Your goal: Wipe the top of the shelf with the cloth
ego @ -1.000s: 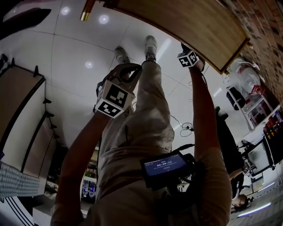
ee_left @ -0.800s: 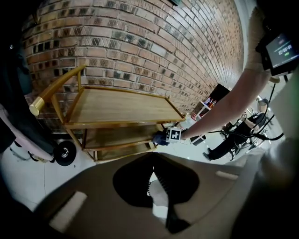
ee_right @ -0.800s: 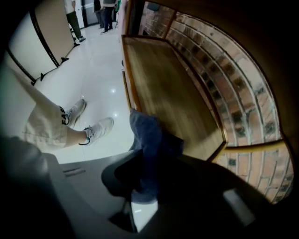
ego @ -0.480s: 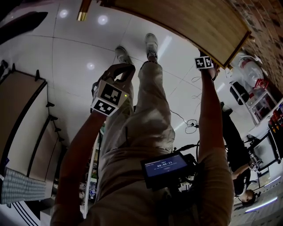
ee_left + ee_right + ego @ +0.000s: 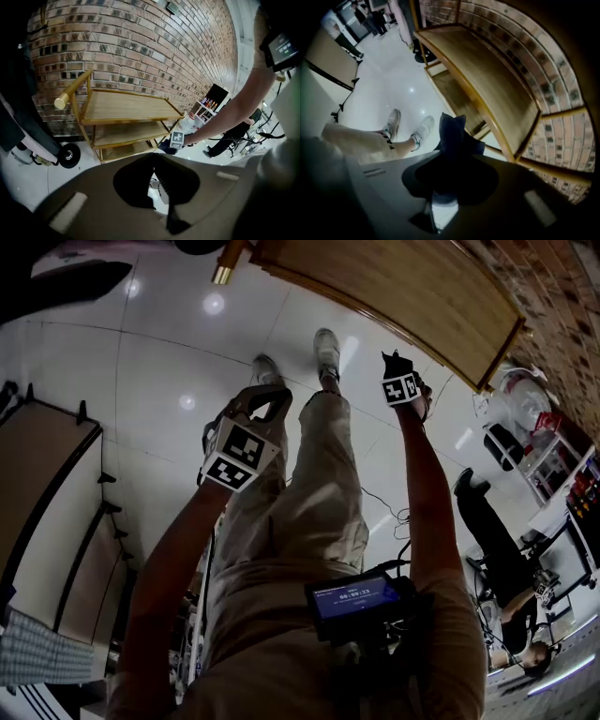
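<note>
The wooden shelf (image 5: 394,287) is a three-tier cart against a brick wall; its bare top board (image 5: 487,70) (image 5: 126,105) runs past the right gripper. My right gripper (image 5: 451,152) is shut on a dark blue cloth (image 5: 454,133), held in the air just short of the shelf's near rail. In the head view the cloth (image 5: 394,363) sticks up above the right gripper (image 5: 400,371). My left gripper (image 5: 270,397) hangs over the floor at left, jaws together with nothing in them (image 5: 152,159).
White tiled floor lies below, with the person's shoes (image 5: 323,338) and cables (image 5: 398,512). A brown table (image 5: 37,474) stands at left. A rack with white containers (image 5: 525,395) and a seated person (image 5: 497,549) are at right. A wheel (image 5: 69,154) sits beside the cart.
The right gripper with the cloth swung out right toward the shelf's corner, then came back left and a little lower. The left gripper barely shifted.
</note>
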A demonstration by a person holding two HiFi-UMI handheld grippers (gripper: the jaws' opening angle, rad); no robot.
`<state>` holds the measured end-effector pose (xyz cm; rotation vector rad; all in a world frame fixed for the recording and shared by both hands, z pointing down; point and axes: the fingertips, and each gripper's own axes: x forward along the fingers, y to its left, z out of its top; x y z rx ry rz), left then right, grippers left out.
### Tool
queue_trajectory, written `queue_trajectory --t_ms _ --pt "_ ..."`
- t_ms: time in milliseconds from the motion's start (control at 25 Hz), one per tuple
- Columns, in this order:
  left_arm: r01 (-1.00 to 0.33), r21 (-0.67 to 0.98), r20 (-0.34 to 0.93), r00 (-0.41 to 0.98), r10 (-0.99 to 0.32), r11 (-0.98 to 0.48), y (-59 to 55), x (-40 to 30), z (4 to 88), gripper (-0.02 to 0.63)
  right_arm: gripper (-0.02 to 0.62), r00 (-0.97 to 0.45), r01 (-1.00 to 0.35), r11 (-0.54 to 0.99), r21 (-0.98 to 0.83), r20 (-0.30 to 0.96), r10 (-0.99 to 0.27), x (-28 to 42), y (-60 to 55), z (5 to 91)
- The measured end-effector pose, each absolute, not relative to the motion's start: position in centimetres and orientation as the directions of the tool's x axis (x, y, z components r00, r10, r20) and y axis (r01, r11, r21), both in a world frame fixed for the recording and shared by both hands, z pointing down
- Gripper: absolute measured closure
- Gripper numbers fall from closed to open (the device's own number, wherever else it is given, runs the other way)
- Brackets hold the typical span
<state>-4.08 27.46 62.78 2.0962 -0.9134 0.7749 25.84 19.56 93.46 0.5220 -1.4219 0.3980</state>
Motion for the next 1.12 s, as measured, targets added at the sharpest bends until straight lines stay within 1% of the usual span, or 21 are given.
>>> queue_trajectory --t_ms 280,440,600,760,880,1000,1120 --pt "-0.830 0.356 0.756 0.526 -0.390 -0.429 31.7 -11.3 64.7 0.603 0.518 -0.054 -0.430 0.903 0.009 0.998 -0.035 9.2 21.0 94.0" --pt "-0.867 0.354 0.761 0.485 -0.431 -0.351 33.4 -15.1 66.5 0.603 0.518 -0.102 -0.364 0.931 -0.008 0.994 -0.031 2.6 21.1 94.7" --pt "-0.890 0.354 0.773 0.451 -0.446 -0.287 33.6 -17.2 71.3 0.603 0.518 -0.195 -0.379 0.925 -0.035 0.980 -0.043 -2.4 20.7 94.4" --pt "-0.904 0.351 0.773 0.426 -0.470 -0.243 30.8 -16.2 77.7 0.603 0.518 -0.255 -0.306 0.952 -0.029 0.965 -0.053 -4.0 19.6 94.6" --pt "-0.906 0.351 0.763 0.423 -0.488 -0.236 28.3 -14.4 82.6 0.603 0.518 -0.293 -0.311 0.949 -0.049 0.955 -0.047 -3.6 19.1 95.4" --pt "-0.924 0.305 0.759 0.382 -0.527 -0.231 25.5 -14.7 86.6 0.603 0.518 -0.332 -0.309 0.949 -0.067 0.942 -0.042 -3.6 18.6 96.8" --pt "-0.942 0.243 0.746 0.335 -0.576 -0.232 22.8 -15.9 88.9 0.603 0.518 -0.337 -0.245 0.968 -0.053 0.941 -0.034 -4.1 17.8 100.0"
